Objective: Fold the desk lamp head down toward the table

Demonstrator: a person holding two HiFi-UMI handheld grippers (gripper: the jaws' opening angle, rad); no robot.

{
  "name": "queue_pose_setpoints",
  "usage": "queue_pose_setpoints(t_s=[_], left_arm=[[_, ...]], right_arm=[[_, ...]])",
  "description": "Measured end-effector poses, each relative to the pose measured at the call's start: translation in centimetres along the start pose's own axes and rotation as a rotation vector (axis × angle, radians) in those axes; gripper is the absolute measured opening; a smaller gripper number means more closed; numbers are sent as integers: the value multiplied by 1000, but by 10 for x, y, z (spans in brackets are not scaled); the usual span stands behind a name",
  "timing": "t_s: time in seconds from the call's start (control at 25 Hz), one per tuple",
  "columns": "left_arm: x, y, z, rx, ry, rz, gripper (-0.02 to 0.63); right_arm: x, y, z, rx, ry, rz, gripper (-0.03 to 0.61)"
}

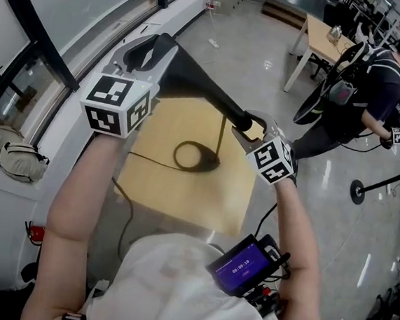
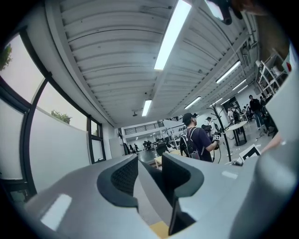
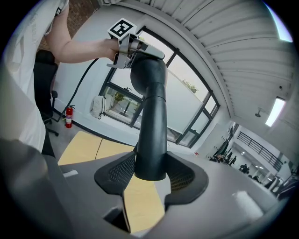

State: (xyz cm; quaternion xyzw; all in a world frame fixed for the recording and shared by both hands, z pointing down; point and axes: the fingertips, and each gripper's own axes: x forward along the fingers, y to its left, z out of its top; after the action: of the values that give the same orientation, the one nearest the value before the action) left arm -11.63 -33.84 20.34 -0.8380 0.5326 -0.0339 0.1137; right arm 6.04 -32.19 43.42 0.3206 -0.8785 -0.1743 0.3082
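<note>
A black desk lamp stands on a light wooden table [image 1: 175, 199]. Its ring base [image 1: 195, 155] lies flat, and a thin stem [image 1: 221, 140] rises from it. The tapered lamp head [image 1: 193, 85] slants high above the table, from upper left down to the right. My left gripper [image 1: 151, 49] is shut on the head's wide end, whose grey face shows between the pads in the left gripper view [image 2: 149, 200]. My right gripper [image 1: 249, 125] is shut on the narrow end near the stem. In the right gripper view the black tube [image 3: 152, 130] runs up to the left gripper [image 3: 133, 49].
A black cable [image 1: 144, 159] trails off the table's left side. A window wall curves along the left. A person with a backpack [image 1: 376, 81] stands at the right, near another table [image 1: 324, 37] and a floor stand [image 1: 357, 191]. A small purple screen [image 1: 242, 265] hangs at my chest.
</note>
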Motion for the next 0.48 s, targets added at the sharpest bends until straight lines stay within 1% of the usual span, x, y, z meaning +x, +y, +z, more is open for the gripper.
queue_pose_setpoints(t_s=[0.28,0.48], left_arm=[[-4,7,-11,-65,-30,3,158],[-13,24,-31,-118,-39,21,158]], right_arm=[[-3,-3,-1,-38,46,-2,220],[4,2,4,-81,83,3,221]])
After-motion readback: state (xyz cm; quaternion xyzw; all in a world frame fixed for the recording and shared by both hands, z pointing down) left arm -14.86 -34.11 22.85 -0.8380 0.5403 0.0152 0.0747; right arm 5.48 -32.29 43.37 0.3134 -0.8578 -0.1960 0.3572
